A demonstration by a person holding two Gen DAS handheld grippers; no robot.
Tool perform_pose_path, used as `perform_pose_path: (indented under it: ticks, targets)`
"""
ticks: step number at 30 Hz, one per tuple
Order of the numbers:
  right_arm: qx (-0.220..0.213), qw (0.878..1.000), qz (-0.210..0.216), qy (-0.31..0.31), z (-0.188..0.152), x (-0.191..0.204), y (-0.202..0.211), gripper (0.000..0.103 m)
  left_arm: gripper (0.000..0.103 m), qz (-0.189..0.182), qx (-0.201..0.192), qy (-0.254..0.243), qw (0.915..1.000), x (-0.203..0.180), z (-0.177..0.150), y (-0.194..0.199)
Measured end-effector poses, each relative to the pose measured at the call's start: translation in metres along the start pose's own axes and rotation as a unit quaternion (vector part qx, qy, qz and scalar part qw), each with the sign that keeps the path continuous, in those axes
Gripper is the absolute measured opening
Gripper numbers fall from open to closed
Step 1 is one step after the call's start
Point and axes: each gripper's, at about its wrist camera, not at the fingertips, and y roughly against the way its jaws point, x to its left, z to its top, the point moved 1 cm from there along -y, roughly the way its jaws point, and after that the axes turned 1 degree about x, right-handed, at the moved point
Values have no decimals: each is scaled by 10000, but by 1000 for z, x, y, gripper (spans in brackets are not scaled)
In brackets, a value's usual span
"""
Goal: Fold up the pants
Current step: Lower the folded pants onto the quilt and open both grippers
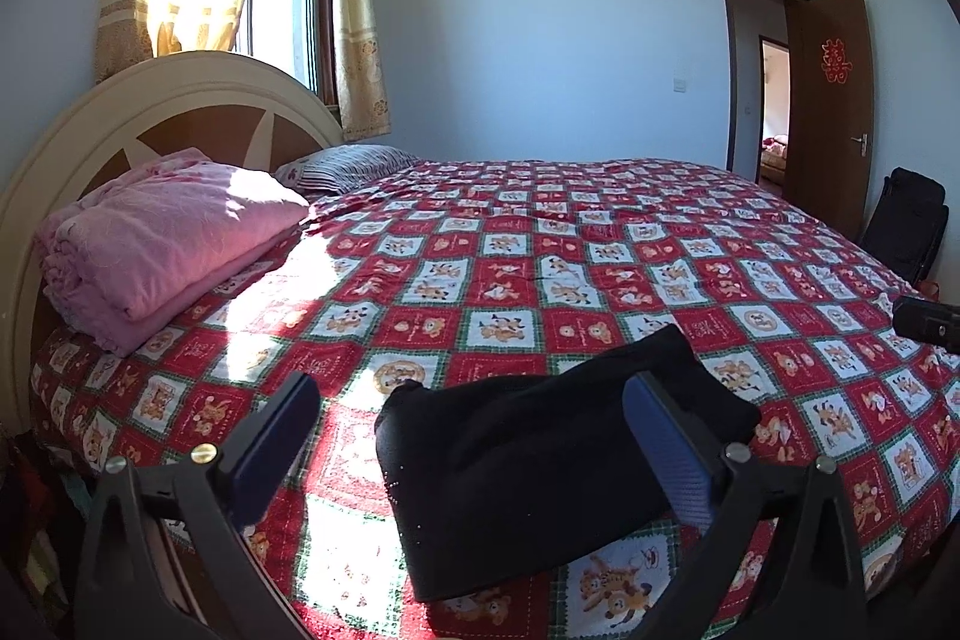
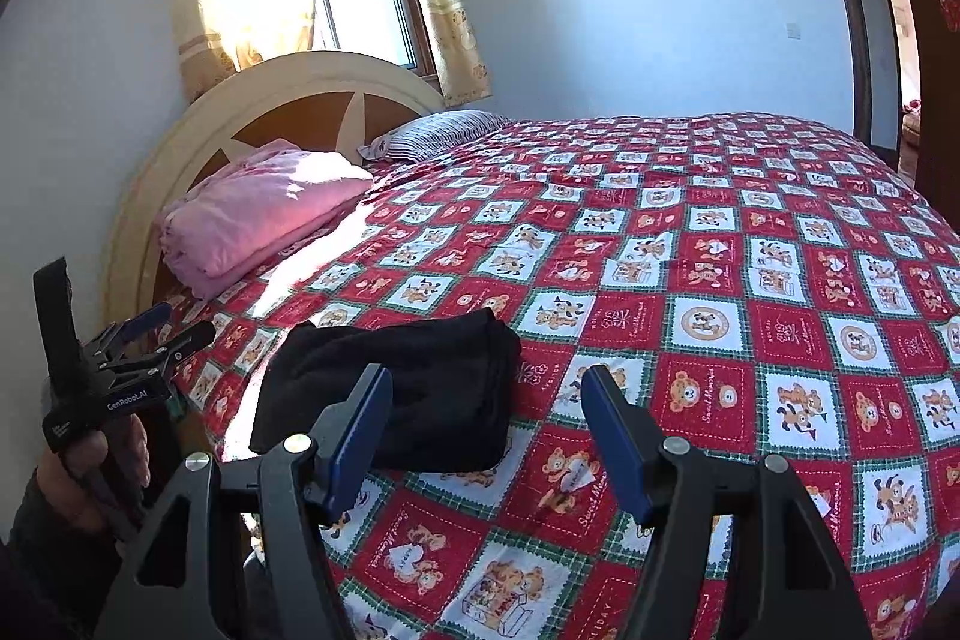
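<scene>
Left hand-held gripper (image 1: 474, 436) spread wide, holding nothing, poised over black pants (image 1: 540, 460) lying folded near the bed (image 1: 600, 250) front edge. Right hand-held gripper (image 2: 486, 430) also spread, empty; pants just left, long axis across.

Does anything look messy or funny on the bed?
Nothing really stands out. The black pants lie folded in a neat bundle on the red bear-print bedspread, and the pink blanket is folded by the headboard.
</scene>
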Motion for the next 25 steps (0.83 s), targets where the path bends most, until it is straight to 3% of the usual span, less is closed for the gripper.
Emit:
perform_pose_path:
  ticks: [9, 13, 25]
  targets:
    - [-136, 9998, -121, -44, 5, -6, 8, 67, 103, -102, 138, 203, 9996, 2, -1, -5]
    - [-111, 9998, -135, -31, 3, -5, 6, 67, 103, 67, 62, 152, 9998, 2, 0, -2]
    - [-80, 9998, -163, 57, 1, 0, 4, 67, 103, -40, 22, 141, 9999, 1, -1, -3]
